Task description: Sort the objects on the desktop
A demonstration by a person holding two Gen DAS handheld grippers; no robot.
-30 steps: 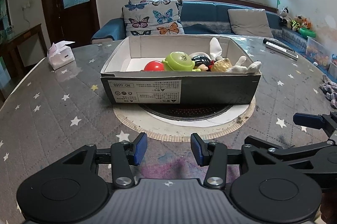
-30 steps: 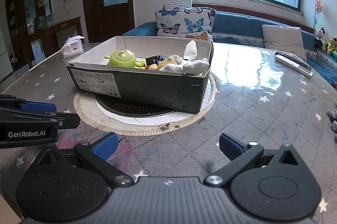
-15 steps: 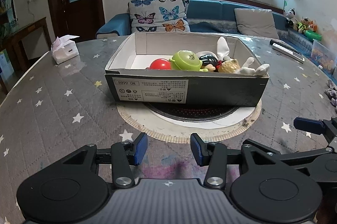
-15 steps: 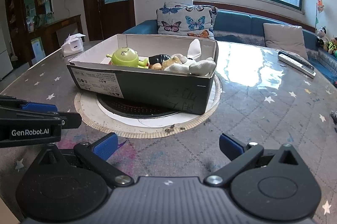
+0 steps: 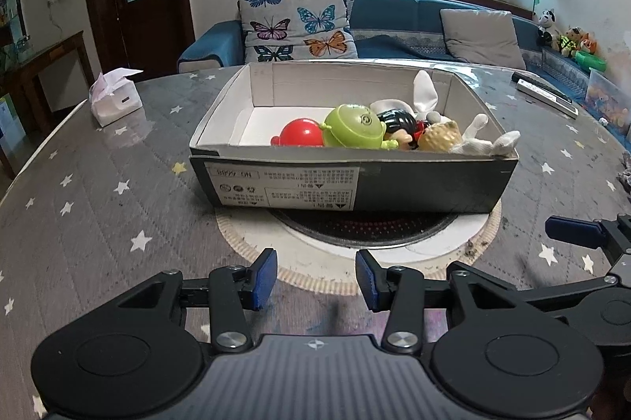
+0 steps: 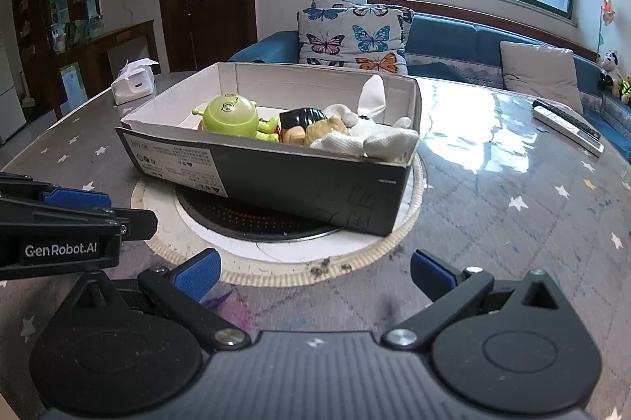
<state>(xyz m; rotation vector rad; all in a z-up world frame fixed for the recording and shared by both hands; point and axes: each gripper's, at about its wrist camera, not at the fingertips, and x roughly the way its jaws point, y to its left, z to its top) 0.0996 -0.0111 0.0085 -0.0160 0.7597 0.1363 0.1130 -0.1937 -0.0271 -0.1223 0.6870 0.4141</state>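
Note:
A black cardboard box (image 5: 414, 185) (image 6: 276, 179) with a white inside stands on a round burner plate in the table's middle. Inside lie a red ball (image 5: 301, 133), a green round-headed toy (image 5: 355, 126) (image 6: 230, 116), a dark-haired figure (image 5: 396, 122), a tan toy (image 5: 437, 138) and a white plush rabbit (image 5: 481, 144) (image 6: 370, 136). My left gripper (image 5: 315, 278) hovers open and empty in front of the box. My right gripper (image 6: 313, 272) is open wider, empty, at the box's near right corner.
A white tissue pack (image 5: 114, 98) sits at the table's far left. Two remote controls (image 6: 568, 124) lie at the far right. A grey cloth (image 5: 625, 175) shows at the right edge. A blue sofa with a butterfly pillow (image 5: 295, 23) stands behind the table.
Both grippers have risen and tipped a little, so the box sits lower in view with more of its inside showing. The jaws keep the same opening.

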